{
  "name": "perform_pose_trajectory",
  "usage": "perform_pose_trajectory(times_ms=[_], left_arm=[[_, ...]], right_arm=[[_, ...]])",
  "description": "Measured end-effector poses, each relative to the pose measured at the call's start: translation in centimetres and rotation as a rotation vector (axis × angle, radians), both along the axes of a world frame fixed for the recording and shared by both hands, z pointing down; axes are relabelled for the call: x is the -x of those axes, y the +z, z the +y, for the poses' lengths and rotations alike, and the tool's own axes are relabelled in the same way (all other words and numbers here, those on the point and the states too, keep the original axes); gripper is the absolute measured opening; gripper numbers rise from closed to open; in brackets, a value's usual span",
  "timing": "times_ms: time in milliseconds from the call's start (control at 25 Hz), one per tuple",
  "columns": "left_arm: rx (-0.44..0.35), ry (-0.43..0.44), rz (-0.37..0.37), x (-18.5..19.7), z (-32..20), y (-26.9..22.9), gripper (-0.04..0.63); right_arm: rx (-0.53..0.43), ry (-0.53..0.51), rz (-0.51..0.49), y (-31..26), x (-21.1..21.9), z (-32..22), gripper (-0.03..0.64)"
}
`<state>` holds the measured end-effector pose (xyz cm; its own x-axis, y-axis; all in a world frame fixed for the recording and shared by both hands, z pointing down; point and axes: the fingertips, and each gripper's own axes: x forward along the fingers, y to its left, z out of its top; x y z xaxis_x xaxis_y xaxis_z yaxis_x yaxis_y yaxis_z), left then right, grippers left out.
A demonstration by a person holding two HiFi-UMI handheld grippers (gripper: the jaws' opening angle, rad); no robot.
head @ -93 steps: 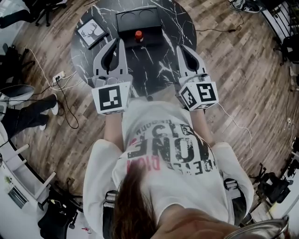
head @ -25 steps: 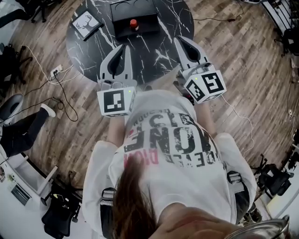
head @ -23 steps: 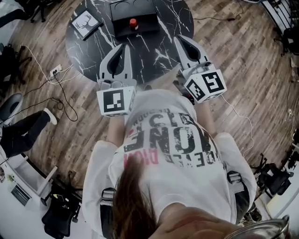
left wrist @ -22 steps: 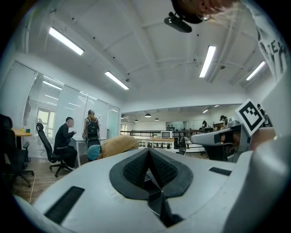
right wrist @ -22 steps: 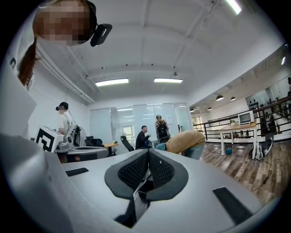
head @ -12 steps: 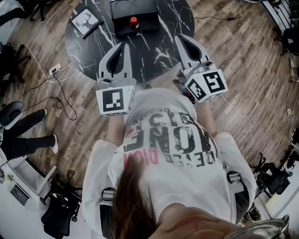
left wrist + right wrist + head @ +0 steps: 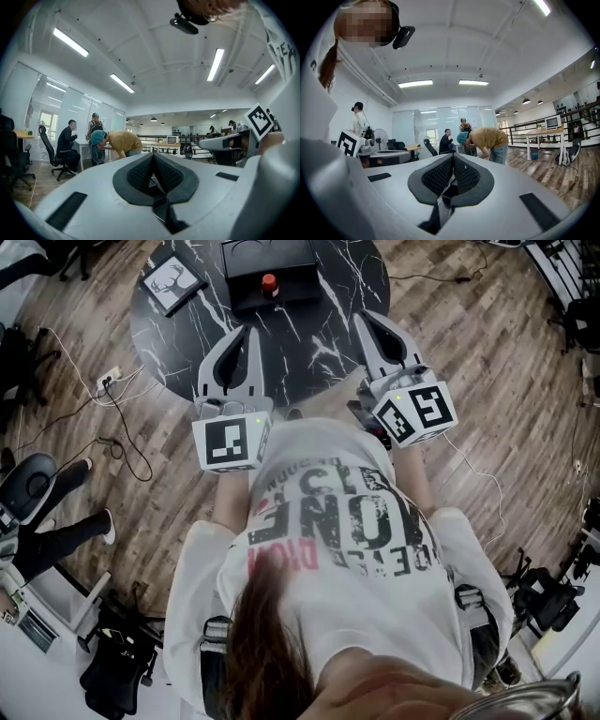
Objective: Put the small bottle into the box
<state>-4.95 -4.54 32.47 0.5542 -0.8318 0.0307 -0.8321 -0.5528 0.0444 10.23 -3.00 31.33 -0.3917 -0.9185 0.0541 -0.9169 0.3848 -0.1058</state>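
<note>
bottle (image 7: 269, 283) stood unmoved at near part of box (image 7: 292, 289), inside or on top unclear | left tongs (image 7: 246, 332), right tongs (image 7: 362, 319) stayed pinched together, empty, well short of box | task state unchanged

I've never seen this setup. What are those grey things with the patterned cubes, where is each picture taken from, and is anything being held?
A person holds two hand-held tools, the left gripper and the right gripper. The patterned cubes are part of them. The head view comes from a camera on the person's head, looking steeply down. The other two views come from a camera riding on each gripper and looking along its jaws. Both grippers are tilted up, away from the table. On that round black table are a black box, a small bottle with a red cap seen against the box, and a framed deer picture. Both pairs of jaws are closed together and hold nothing.
</note>
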Motion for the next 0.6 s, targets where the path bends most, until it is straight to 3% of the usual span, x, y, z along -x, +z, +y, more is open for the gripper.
perform_pose_trajectory(times_ms=[600], left_arm=[[-0.009,-0.001,0.0,-0.01,-0.02,-0.26,0.005]], right_arm=[[-0.005,-0.009,0.015,-0.1,0.13,0.02,0.002]])
